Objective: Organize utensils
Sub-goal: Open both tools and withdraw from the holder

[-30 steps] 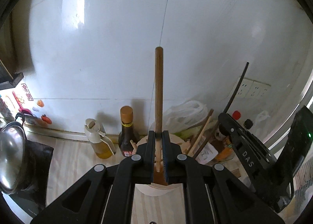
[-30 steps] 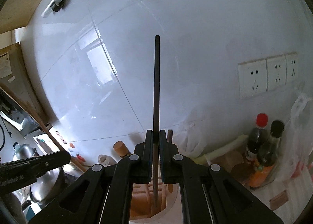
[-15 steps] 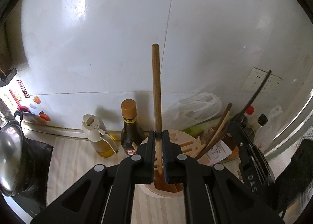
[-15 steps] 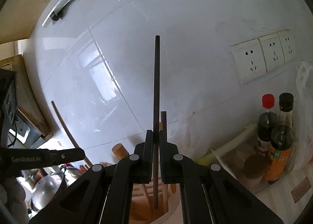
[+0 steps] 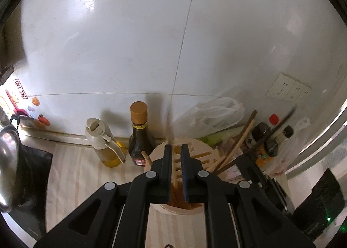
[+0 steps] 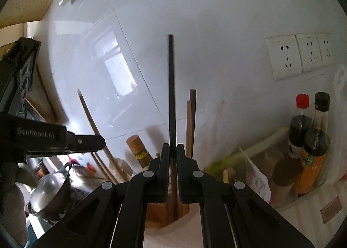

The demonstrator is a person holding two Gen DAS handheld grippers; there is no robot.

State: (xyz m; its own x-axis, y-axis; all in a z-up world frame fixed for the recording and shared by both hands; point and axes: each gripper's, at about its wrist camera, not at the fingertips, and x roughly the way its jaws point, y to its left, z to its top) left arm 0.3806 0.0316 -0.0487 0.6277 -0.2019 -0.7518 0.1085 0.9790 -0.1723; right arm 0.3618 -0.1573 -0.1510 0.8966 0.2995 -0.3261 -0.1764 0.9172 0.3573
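Observation:
A round wooden utensil holder (image 5: 201, 147) with a slotted top stands on the counter right under my left gripper (image 5: 176, 147). Its jaws are opening, with a visible gap and only a thin pale stick (image 5: 174, 175) showing in it. In the right wrist view a blurred brown chopstick (image 6: 91, 118) leans beside the left gripper (image 6: 97, 142). My right gripper (image 6: 172, 146) hovers over the holder (image 6: 156, 215) with a long dark chopstick (image 6: 171, 85) upright between its pads. Its jaws are opening, and the chopstick's lower end dips into the holder.
Several wooden chopsticks (image 6: 190, 122) stand in the holder. Behind it are a brown sauce bottle (image 5: 138, 131), an oil dispenser (image 5: 102, 139) and a plastic bag (image 5: 212, 113). A steel pot (image 5: 8, 161) sits left. More bottles (image 6: 312, 139) and wall sockets (image 6: 299, 55) are on the right.
The brown chopstick no longer stands up between my left fingers, which have parted a little. My right gripper has sunk, taking the dark chopstick lower into the holder.

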